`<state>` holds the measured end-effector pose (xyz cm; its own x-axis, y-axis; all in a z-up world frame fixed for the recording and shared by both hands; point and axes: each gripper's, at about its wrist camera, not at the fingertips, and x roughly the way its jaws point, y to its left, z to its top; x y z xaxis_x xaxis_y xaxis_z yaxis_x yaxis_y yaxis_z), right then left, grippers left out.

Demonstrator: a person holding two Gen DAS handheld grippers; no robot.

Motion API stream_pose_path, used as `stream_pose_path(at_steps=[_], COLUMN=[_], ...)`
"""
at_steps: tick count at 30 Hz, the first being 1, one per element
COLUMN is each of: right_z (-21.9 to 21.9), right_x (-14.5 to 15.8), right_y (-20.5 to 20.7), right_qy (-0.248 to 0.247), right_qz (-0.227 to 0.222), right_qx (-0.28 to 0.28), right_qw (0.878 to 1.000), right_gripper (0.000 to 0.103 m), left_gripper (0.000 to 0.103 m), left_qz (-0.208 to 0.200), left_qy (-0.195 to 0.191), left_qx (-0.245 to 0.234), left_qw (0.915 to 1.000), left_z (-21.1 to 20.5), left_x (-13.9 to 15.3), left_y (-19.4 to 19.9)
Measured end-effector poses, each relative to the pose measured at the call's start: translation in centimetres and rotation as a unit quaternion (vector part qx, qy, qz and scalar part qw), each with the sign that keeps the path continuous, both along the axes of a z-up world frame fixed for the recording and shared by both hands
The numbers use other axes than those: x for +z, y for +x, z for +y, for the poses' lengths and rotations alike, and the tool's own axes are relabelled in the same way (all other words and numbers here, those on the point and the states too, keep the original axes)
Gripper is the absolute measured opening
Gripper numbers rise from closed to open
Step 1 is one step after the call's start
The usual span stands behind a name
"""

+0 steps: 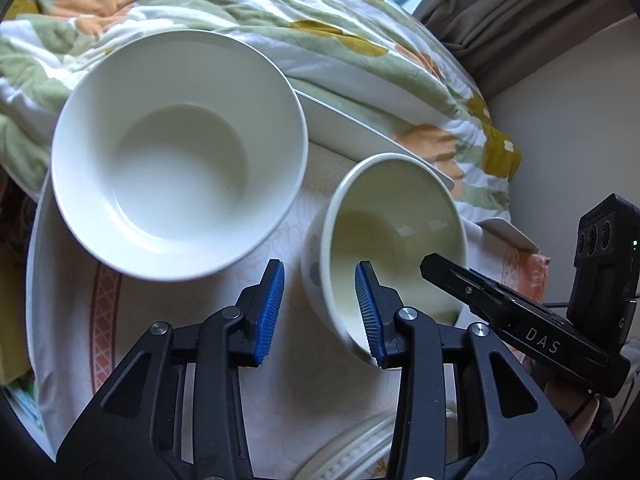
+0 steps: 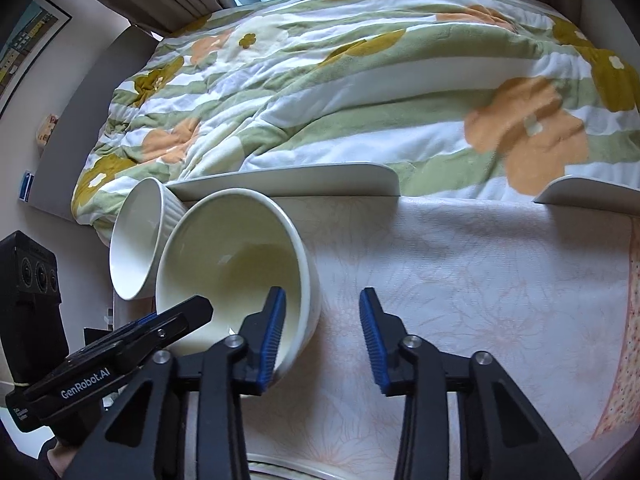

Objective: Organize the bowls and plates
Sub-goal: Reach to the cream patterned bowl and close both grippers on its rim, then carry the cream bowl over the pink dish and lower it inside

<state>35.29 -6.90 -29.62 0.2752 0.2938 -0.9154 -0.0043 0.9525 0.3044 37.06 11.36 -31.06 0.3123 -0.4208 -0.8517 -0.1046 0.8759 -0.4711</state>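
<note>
Straddling the rim of the small cream bowl [image 1: 394, 248] from two sides, the left tool [image 1: 320, 312] and the right tool [image 2: 322, 334] each have one blue pad inside the bowl and one outside, both spread wide and clamping nothing. The bowl is tilted on the cloth-covered surface [image 2: 480, 280], just beside the large white bowl [image 1: 178, 152], probably so it can be nested. Which tool means to take it, I cannot tell.
</note>
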Motion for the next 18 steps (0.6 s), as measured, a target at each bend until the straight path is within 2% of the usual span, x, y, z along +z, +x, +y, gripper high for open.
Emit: stream_pose_path(at_steps=[1, 6, 10, 18], right_z=[0.1, 0.8, 0.8, 0.9], right_x=[-0.1, -0.3, -0.3, -0.3], right_y=[0.1, 0.0, -0.2, -0.4], right_qy=[0.000, 0.013, 0.009, 0.010], right_qz=[0.001, -0.005, -0.011, -0.012], right_qx=[0.002, 0.012, 0.013, 0.021], right_qw=[1.000, 1.000, 1.000, 1.000], right_gripper=[0.030, 0.018, 0.016, 0.016], left_gripper=[0.027, 0.019, 0.018, 0.018], left_qz=[-0.001, -0.011, -0.023, -0.031], left_qy=[0.004, 0.004, 0.030, 0.045], left_qx=[0.000, -0.010, -0.023, -0.032], left_qw=[1.0000, 0.9999, 0.9990, 0.9980], left_z=[0.1, -0.1, -0.8, -0.9], left_x=[-0.1, 0.0, 0.6, 1.2], left_y=[0.1, 0.2, 0.1, -0.1])
